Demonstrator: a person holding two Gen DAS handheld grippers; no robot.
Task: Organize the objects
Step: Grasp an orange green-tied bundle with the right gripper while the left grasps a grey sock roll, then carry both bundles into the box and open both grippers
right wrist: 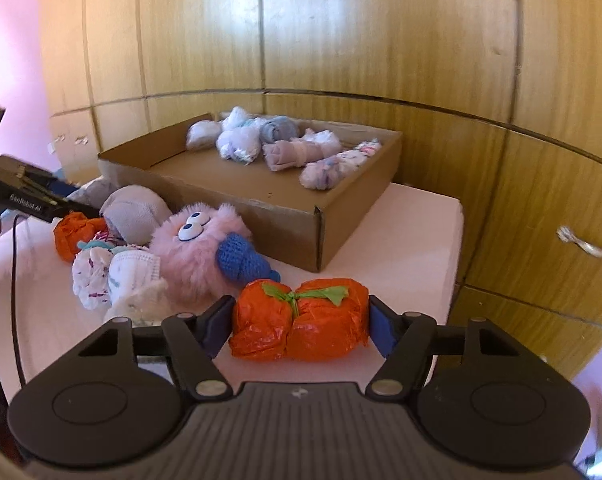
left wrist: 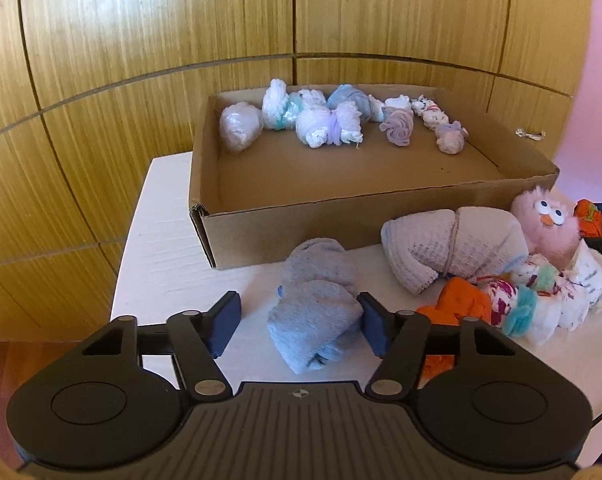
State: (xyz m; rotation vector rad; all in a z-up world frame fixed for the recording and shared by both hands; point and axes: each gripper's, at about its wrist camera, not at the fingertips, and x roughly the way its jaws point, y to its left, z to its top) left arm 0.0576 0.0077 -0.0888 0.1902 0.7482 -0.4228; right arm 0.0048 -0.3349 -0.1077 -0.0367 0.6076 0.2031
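Note:
A blue-grey rolled sock bundle lies on the white table in front of the cardboard box. My left gripper straddles it: the right pad touches the bundle and the left pad stands a little clear, so the jaws are open. In the right wrist view an orange plastic-wrapped bundle with a green tie sits between both pads of my right gripper, which is shut on it. The box holds several pale bundles along its far wall.
A pile lies right of the sock: a grey towel roll, a pink fluffy toy with eyes, an orange bundle and white patterned bundles. A blue crocheted piece leans on the toy. Wooden cupboard doors stand behind.

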